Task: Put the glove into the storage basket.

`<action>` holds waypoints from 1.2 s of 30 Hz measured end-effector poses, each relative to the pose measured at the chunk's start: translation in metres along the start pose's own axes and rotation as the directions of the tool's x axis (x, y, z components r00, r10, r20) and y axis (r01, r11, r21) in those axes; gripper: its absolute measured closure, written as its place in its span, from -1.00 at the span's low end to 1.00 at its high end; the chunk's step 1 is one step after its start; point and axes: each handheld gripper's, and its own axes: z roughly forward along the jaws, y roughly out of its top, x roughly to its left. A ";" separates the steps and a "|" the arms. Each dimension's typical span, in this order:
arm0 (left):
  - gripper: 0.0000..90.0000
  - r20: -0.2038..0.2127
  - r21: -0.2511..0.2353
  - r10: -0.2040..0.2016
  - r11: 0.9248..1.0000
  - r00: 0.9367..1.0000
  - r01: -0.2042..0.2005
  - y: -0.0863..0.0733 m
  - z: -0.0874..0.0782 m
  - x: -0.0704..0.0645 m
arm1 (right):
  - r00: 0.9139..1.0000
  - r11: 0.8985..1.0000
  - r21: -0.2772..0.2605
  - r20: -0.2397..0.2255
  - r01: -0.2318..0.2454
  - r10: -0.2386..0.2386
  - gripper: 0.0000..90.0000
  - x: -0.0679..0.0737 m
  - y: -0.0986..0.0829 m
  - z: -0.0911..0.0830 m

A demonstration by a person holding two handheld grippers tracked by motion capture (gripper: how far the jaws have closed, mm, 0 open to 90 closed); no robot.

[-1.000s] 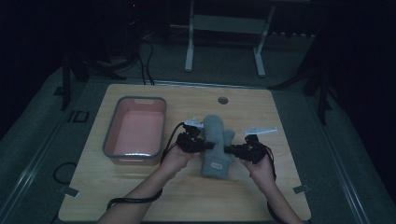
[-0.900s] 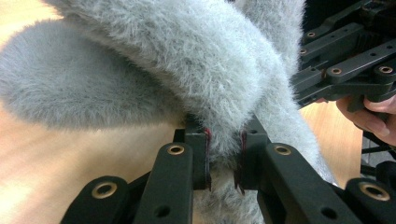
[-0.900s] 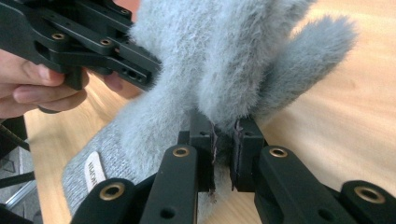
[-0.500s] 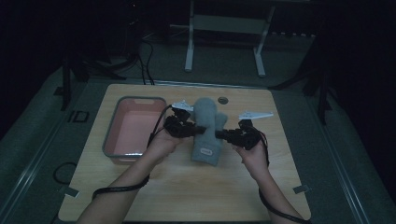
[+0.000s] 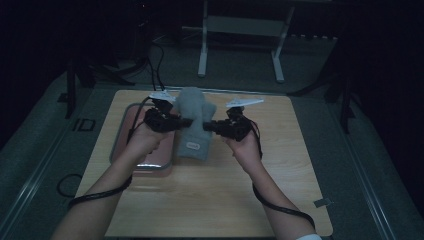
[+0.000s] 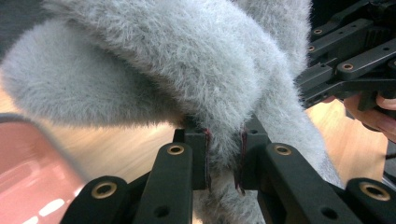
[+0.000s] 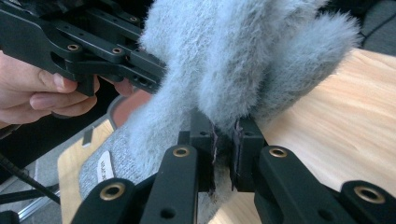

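Observation:
A fuzzy grey mitten (image 5: 195, 120) with a small white label hangs in the air above the wooden table (image 5: 210, 200), held from both sides. My left gripper (image 5: 186, 121) is shut on its left edge; in the left gripper view the fur (image 6: 187, 74) is pinched between the jaws of the left gripper (image 6: 223, 156). On the mitten's right edge my right gripper (image 5: 207, 125) is shut, and the right gripper view has the fur (image 7: 243, 56) pinched at the right gripper (image 7: 223, 151). The mitten's lower end droops toward the table.
A pink tray (image 5: 125, 150) with a grey rim lies on the left part of the table, partly under the left hand. Cables trail from both grippers. A metal stand (image 5: 240, 45) is on the floor beyond the table's far edge.
Both grippers have lifted the mitten off the table and carried it up and toward the left, nearer the tray. Both holds on the mitten are unchanged.

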 end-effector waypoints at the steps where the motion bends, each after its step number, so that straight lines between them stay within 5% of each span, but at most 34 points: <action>1: 0.77 0.000 0.000 0.000 1.000 1.000 0.000 0.000 0.000 0.000 | 1.000 1.000 0.000 0.000 0.000 0.000 0.82 0.000 0.000 0.000; 9: 0.77 -0.087 -0.011 -0.043 0.999 0.995 0.043 -0.013 -0.049 0.032 | 0.998 0.999 0.018 -0.051 0.042 -0.041 0.82 0.027 0.031 0.051; 15: 0.77 -0.121 -0.007 -0.071 0.998 0.990 0.070 -0.021 -0.063 0.048 | 0.997 0.999 0.025 -0.066 0.048 -0.047 0.82 0.035 0.039 0.076; 16: 0.77 -0.138 0.002 -0.098 0.995 0.986 0.099 -0.030 -0.066 0.061 | 0.997 0.998 0.037 -0.068 0.049 -0.046 0.82 0.038 0.040 0.097; 26: 0.77 -0.161 0.071 -0.195 0.976 0.968 0.208 -0.067 -0.037 0.099 | 1.000 0.992 0.128 -0.022 0.000 0.003 0.82 0.027 0.018 0.148; 30: 0.77 -0.198 0.128 -0.234 0.957 0.952 0.261 -0.081 -0.020 0.108 | 0.999 0.982 0.188 0.024 -0.031 0.027 0.82 0.021 0.001 0.172; 36: 0.76 -0.240 0.192 -0.243 0.937 0.940 0.292 -0.090 -0.002 0.115 | 0.995 0.965 0.256 0.098 -0.056 0.031 0.82 0.019 -0.010 0.190</action>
